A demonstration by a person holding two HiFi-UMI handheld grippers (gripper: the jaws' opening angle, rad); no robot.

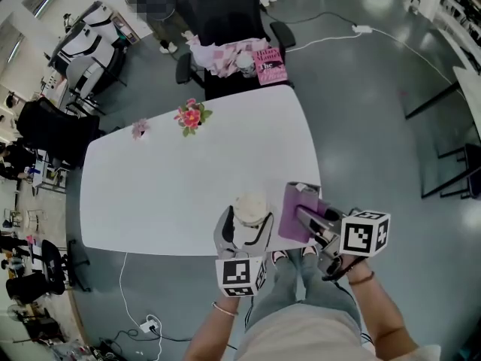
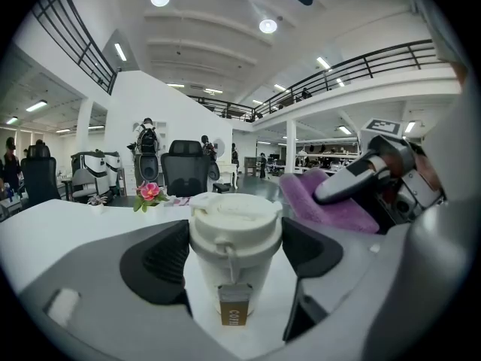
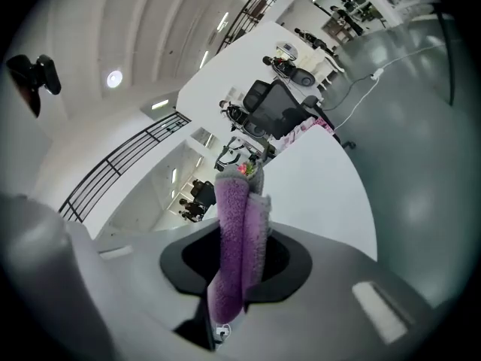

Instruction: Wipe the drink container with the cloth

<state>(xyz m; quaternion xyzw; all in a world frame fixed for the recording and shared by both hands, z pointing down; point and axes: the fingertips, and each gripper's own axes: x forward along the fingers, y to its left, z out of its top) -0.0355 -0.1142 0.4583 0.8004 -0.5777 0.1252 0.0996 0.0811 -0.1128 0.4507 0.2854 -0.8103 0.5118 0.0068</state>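
Standing upright at the near edge of the white rounded table (image 1: 165, 186): cream lidded paper cup (image 2: 235, 239), sitting clamped under its lid between the jaws of the left gripper (image 1: 246, 235). Pinching a folded purple fleecy cloth (image 3: 237, 247) just beside it: right gripper (image 3: 237, 268). Lying farther back, pink flower sprig (image 1: 192, 116); beyond, black office chair (image 1: 225, 13).

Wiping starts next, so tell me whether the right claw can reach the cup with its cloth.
Probably yes: the right claw holds the cloth just beside the cup, nothing between them, while the left claw steadies it.
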